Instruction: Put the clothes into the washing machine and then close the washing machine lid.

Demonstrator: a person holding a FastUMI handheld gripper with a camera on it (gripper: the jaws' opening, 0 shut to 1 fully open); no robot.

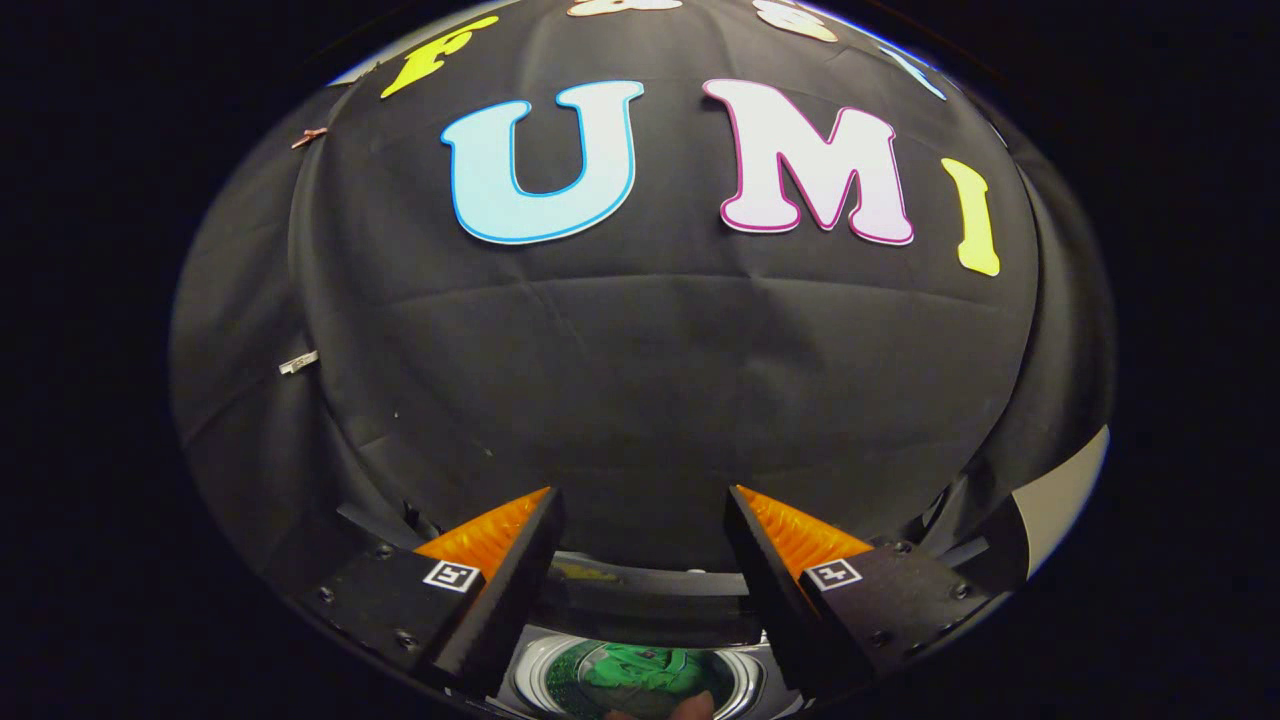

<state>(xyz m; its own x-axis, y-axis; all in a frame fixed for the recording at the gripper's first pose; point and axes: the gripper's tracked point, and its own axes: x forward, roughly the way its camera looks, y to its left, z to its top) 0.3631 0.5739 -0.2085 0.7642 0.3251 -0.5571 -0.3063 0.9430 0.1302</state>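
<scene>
My gripper (640, 500) is open, its two fingers spread wide with nothing between them, raised and facing the black cloth wall. Below the fingers I look down into the washing machine (640, 600); its dark top rim runs across between the fingers. A green garment (640, 668) lies inside the round silver drum (535, 670). The machine's lid is hidden from me.
The black cloth wall (640, 380) stands close ahead, beyond the fingers. A pale strip of surface (1065, 490) shows past the cloth's right side. Two small clips (298, 362) hold the cloth on the left.
</scene>
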